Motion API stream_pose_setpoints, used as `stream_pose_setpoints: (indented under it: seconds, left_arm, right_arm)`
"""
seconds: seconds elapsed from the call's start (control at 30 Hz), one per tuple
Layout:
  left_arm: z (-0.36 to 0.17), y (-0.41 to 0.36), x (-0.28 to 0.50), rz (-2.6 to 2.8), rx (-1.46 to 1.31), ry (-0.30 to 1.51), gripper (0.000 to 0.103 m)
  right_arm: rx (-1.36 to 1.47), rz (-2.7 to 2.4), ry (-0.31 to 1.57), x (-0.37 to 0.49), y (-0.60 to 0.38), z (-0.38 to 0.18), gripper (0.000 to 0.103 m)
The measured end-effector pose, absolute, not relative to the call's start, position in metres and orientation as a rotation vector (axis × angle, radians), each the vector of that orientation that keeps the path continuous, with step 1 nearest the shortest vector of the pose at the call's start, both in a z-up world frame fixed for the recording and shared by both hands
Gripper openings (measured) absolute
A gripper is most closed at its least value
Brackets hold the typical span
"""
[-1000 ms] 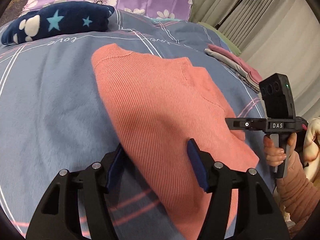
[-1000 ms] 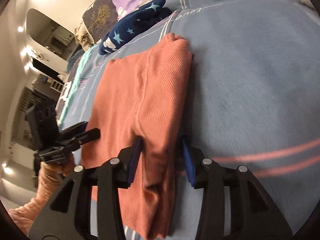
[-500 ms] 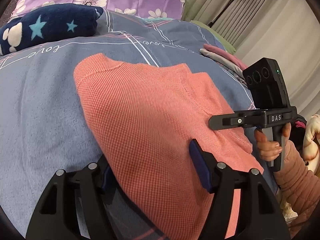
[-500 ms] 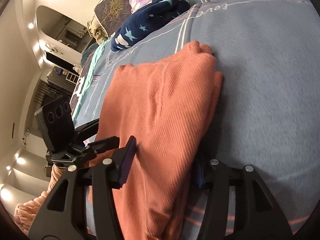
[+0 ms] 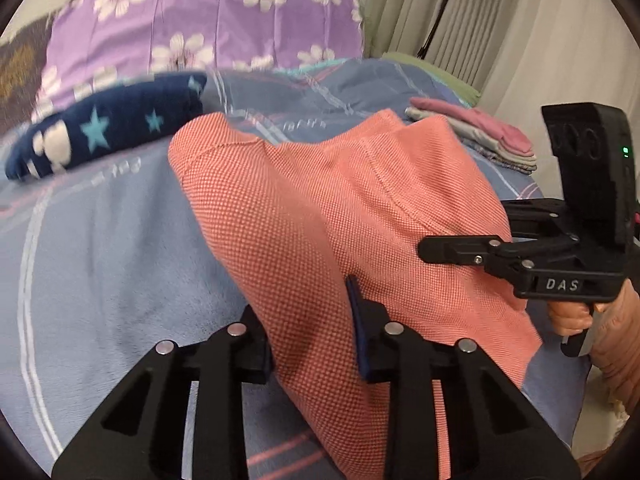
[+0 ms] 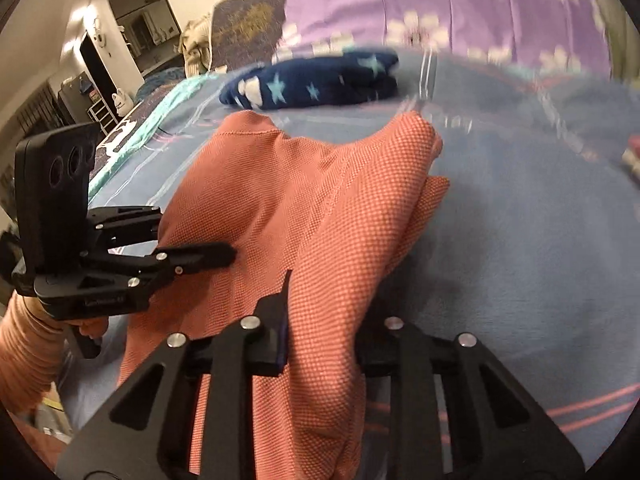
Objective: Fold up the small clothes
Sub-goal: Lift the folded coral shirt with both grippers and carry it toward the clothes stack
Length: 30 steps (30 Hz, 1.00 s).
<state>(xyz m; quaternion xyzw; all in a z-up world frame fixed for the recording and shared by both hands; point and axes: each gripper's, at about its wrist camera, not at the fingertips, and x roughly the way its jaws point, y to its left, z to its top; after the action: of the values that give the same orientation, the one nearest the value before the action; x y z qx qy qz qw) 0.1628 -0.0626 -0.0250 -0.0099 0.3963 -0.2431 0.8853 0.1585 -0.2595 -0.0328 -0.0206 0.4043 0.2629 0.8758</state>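
Observation:
A coral-pink knit garment point(image 5: 320, 216) lies on the blue bedspread point(image 5: 100, 240), its near edge lifted off the bed. My left gripper point(image 5: 310, 320) is shut on the garment's near left edge; the cloth bulges up between its blue-padded fingers. My right gripper point(image 6: 324, 320) is shut on the garment point(image 6: 304, 208) at its near right edge. The right gripper also shows in the left wrist view point(image 5: 424, 246) at the right. The left gripper shows in the right wrist view point(image 6: 232, 254) at the left. The far end of the garment still rests on the bed.
A navy star-patterned folded item point(image 5: 108, 132) lies at the far left of the bed, in front of a purple floral pillow point(image 5: 208, 32). A stack of folded pink and grey clothes point(image 5: 476, 136) sits at the far right, near the curtains point(image 5: 520, 40).
Both grippers have risen and moved forward with the garment's near edge. The cloth now bunches and lifts off the bedspread toward the far end.

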Motion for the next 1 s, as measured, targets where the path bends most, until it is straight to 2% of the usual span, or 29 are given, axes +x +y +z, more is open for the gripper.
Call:
stream_pose_setpoints:
  seconds: [0.57, 1.0]
  left_arm:
    - [0.087, -0.114, 0.077, -0.596, 0.076, 0.517, 0.028]
    - [0.129, -0.178, 0.074, -0.690, 0.127, 0.417, 0.027]
  right_arm:
    - [-0.153, 0.362, 0.498, 0.032, -0.296, 0.075, 0.024]
    - [-0.094, 0.260, 0.395, -0.001, -0.354, 0.108, 0.024]
